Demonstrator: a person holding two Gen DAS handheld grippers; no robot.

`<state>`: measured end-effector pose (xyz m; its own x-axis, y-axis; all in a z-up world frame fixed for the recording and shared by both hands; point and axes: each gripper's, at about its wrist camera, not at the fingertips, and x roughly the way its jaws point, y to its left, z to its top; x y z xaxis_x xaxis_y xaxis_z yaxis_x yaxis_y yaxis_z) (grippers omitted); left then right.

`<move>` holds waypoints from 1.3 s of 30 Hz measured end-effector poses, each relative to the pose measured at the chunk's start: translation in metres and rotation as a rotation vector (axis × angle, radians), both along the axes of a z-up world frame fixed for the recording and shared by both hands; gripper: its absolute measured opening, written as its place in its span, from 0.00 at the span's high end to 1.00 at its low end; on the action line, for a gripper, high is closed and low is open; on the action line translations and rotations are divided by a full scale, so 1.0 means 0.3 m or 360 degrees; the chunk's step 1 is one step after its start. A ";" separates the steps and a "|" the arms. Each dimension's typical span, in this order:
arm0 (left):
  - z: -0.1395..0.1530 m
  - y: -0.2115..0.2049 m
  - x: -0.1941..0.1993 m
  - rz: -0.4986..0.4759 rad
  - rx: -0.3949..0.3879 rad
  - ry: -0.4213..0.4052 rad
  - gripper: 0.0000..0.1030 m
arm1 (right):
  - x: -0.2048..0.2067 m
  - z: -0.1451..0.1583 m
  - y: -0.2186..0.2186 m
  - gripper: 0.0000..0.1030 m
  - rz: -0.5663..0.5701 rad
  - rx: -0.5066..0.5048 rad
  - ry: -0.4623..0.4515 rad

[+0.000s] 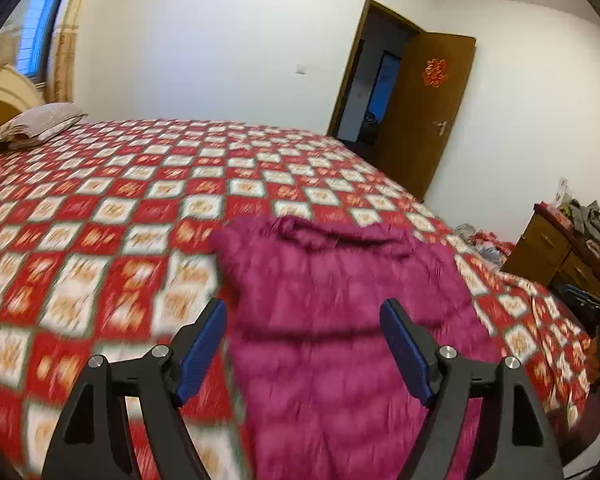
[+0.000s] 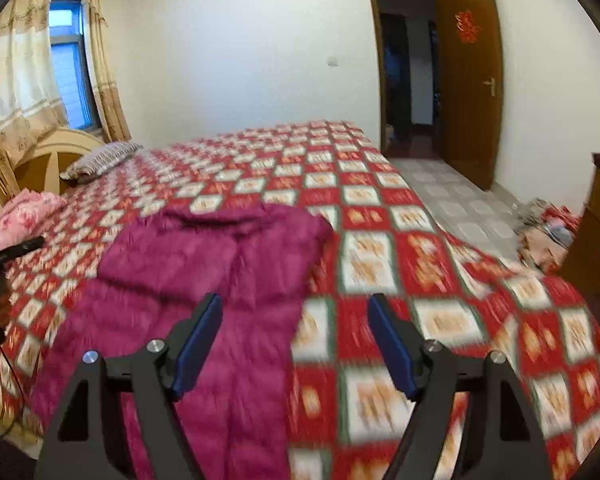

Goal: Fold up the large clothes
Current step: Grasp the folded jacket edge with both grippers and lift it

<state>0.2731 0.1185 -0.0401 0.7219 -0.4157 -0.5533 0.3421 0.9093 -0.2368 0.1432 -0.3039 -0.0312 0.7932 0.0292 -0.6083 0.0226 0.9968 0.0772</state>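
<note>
Bed [image 1: 100,216] is taking up the room, red checked cover. Magenta jacket [image 1: 340,300] is lying flat on its near half, long axis running away from the grippers, collar end far. Left gripper [image 1: 304,344] is hovering over the jacket's near part, jaws apart, nothing between. Right gripper [image 2: 296,340] is hanging over the jacket's right edge, jaws apart too, empty. Left looks nearer the cloth's middle. Both views are blurring.

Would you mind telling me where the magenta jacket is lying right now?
The magenta jacket lies flat on the checked bedspread, near the bed's close edge; it sits left of centre in the right wrist view, with the pink bundle further left.
</note>
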 end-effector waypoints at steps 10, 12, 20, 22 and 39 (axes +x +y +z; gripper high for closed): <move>-0.227 0.082 -0.301 0.0103 0.0033 0.0271 0.22 | -0.172 -0.215 0.123 0.20 0.0150 0.0041 0.0334; -0.284 0.086 -0.340 0.0145 0.0032 0.0332 0.22 | -0.146 -0.301 0.170 0.20 0.0159 -0.0044 0.0451; -0.434 0.089 -0.438 0.0120 -0.0064 0.0540 0.22 | -0.104 -0.505 0.177 0.21 0.0092 -0.0034 0.0677; -0.454 0.076 -0.439 0.0086 -0.0058 0.0570 0.22 | -0.098 -0.524 0.201 0.20 0.0134 -0.0098 0.0714; -0.489 -0.004 -0.494 -0.0206 0.0014 0.0566 0.72 | -0.062 -0.610 0.188 0.77 0.0296 0.0023 0.0857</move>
<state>0.1250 0.1173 -0.1869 0.4258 -0.4848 -0.7640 0.3521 0.8665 -0.3537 0.1247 -0.2474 -0.2141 0.3518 0.1501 -0.9240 -0.1130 0.9867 0.1173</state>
